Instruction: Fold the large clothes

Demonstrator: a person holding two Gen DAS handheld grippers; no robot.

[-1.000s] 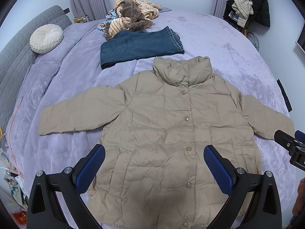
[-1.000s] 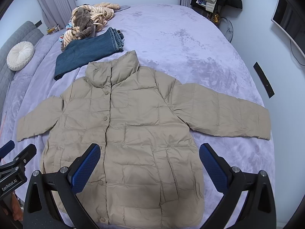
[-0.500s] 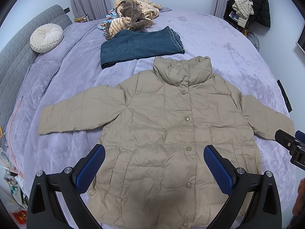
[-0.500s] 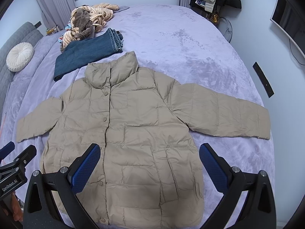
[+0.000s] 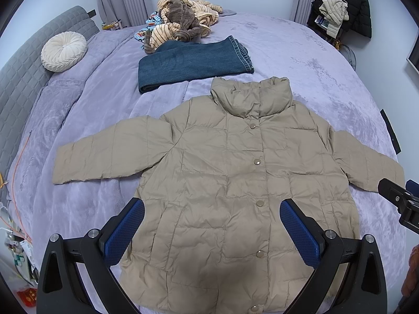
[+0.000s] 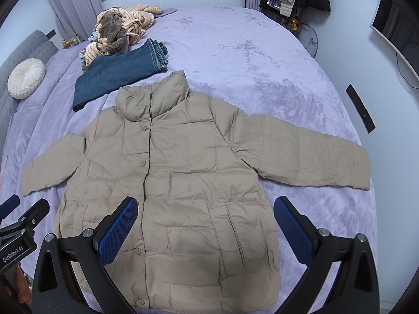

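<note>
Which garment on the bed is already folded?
The jeans, a neat blue rectangle behind the jacket, which lies spread flat; the striped pile is heaped.

The right tool (image 6: 205,217) hangs wide open over the tan puffer jacket (image 6: 183,183), spread flat with sleeves out on the lavender bed (image 6: 262,60), folded jeans (image 6: 117,76) beyond.

We read just one marking: "GenRobot.AI", in white letters on the black body of the left tool (image 6: 18,222), seen at the lower-left edge of the right wrist view. We can make out no other text, label or number on anything else in either view.
</note>
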